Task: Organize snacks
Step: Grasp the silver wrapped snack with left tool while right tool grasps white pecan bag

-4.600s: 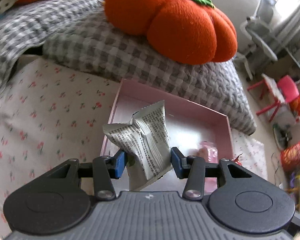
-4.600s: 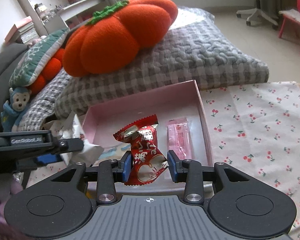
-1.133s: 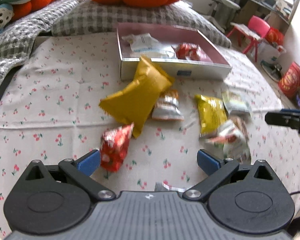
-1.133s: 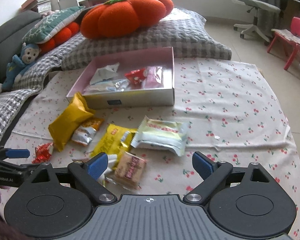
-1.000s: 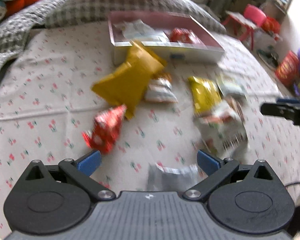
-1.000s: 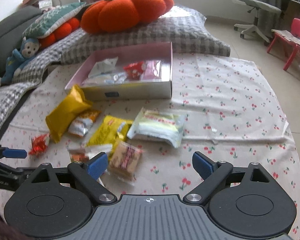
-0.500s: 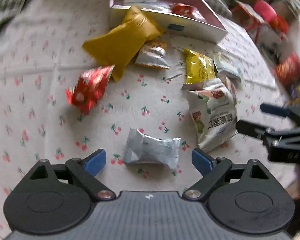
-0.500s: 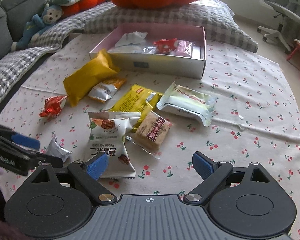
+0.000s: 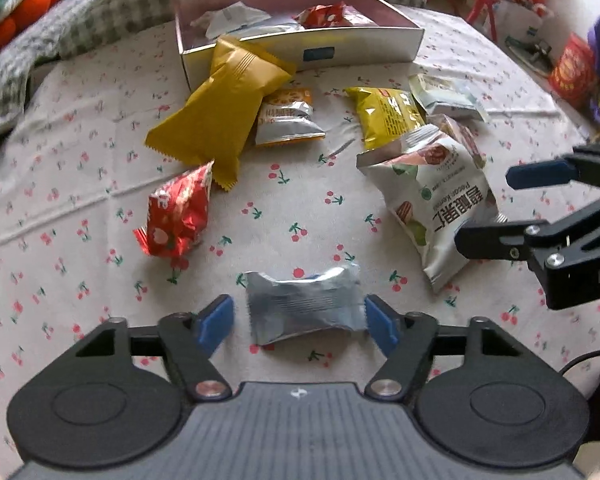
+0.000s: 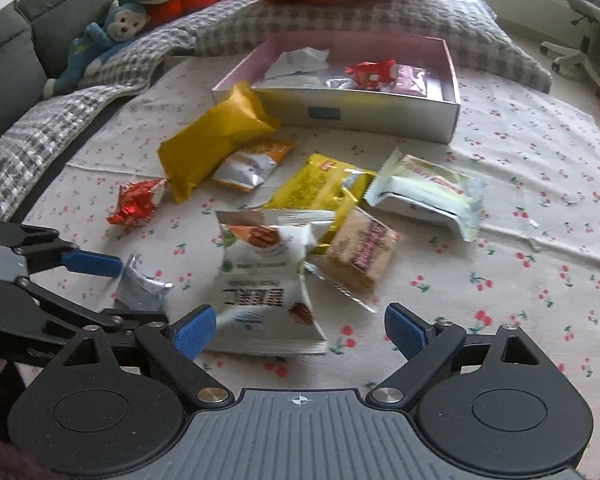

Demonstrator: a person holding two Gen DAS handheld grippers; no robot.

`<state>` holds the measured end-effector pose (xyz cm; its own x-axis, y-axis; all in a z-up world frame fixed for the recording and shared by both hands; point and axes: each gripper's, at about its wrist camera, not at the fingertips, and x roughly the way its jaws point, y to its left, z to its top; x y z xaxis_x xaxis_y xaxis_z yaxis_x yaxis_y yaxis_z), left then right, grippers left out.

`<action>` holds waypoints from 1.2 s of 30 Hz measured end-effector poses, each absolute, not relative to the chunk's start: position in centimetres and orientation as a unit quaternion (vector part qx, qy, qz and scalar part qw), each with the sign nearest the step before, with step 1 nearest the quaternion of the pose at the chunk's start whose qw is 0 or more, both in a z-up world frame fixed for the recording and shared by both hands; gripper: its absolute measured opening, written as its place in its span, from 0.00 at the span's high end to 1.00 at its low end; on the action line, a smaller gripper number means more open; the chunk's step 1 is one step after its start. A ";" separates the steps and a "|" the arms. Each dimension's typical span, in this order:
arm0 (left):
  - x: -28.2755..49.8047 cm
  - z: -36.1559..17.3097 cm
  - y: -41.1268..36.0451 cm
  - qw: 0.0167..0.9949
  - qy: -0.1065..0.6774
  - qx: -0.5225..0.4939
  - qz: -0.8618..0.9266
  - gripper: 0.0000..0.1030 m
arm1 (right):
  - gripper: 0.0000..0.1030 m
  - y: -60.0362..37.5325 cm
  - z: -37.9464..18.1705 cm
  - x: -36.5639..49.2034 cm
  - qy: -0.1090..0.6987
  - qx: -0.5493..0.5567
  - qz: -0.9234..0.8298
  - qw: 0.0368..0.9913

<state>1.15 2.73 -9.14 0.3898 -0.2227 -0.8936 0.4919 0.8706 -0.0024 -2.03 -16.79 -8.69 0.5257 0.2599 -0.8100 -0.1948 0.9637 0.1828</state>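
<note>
A cherry-print cloth is strewn with snacks before a pink box. Both the left gripper and right gripper are spread, nothing grasped. An office chair is seen only from the right wrist.

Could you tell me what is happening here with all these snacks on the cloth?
A person is sorting snacks into the pink box, which already holds a few packets. The left tongs are open around a silver packet lying on the cherry-print cloth. The right tongs are open over a white nut bag. Neither packet is gripped yet; several others lie loose.
</note>
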 end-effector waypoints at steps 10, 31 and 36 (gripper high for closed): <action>2.0 -8.6 4.5 0.828 0.510 0.122 -0.197 0.59 | 0.12 -14.8 -9.1 -1.1 0.473 0.038 0.134 0.870; 3.3 -8.6 6.6 0.829 0.522 0.076 -0.188 0.53 | 0.35 -11.5 -10.0 -0.8 0.451 -0.016 0.142 0.881; 3.7 -8.5 7.5 0.826 0.528 0.054 -0.191 0.46 | 0.49 -12.7 -9.7 -0.3 0.454 0.010 0.138 0.880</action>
